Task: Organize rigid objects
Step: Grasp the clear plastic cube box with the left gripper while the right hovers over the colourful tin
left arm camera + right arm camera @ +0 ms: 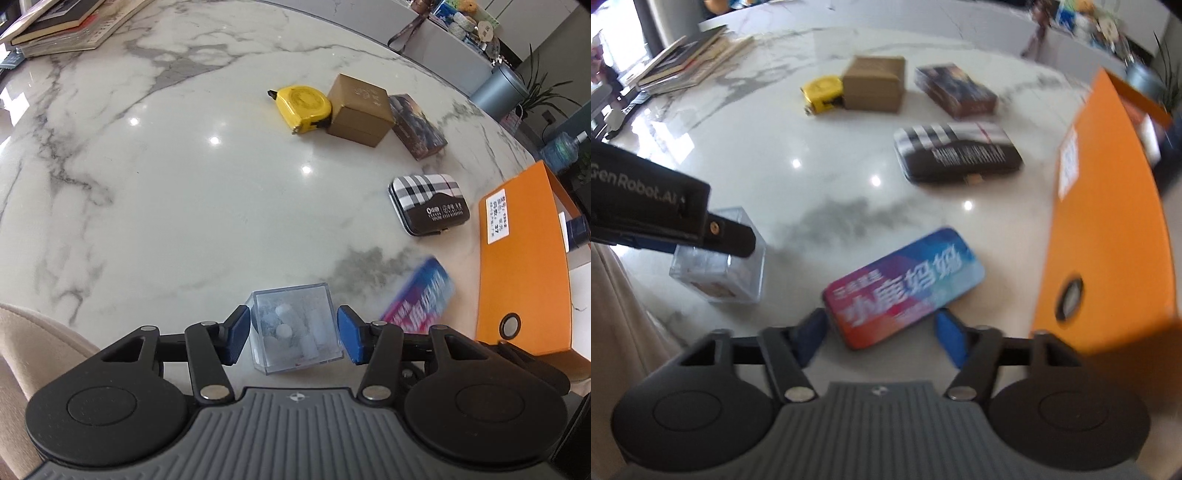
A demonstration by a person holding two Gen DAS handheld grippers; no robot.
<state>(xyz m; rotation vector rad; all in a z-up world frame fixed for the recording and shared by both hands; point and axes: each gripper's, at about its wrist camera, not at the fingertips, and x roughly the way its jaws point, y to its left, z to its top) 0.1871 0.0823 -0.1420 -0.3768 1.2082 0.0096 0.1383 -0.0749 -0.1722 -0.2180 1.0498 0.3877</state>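
Note:
A clear plastic cube box point(295, 325) with small white pieces inside sits at the near edge of the marble table point(166, 184). My left gripper point(294, 334) is shut on it, a blue pad against each side. In the right wrist view one left finger point(731, 240) reaches over that box point(738, 280). A flat red-and-blue tin point(905, 284) lies slantwise between the pads of my right gripper point(879, 336), which is shut on its near end. The same tin point(421, 299) looks blurred in the left wrist view.
An orange box point(524, 266) stands at the right edge. Farther back lie a plaid tin point(428, 203), a dark card box point(417, 125), a gold box point(358, 107) and a yellow tape measure point(303, 107). Books point(62, 26) are stacked at the far left.

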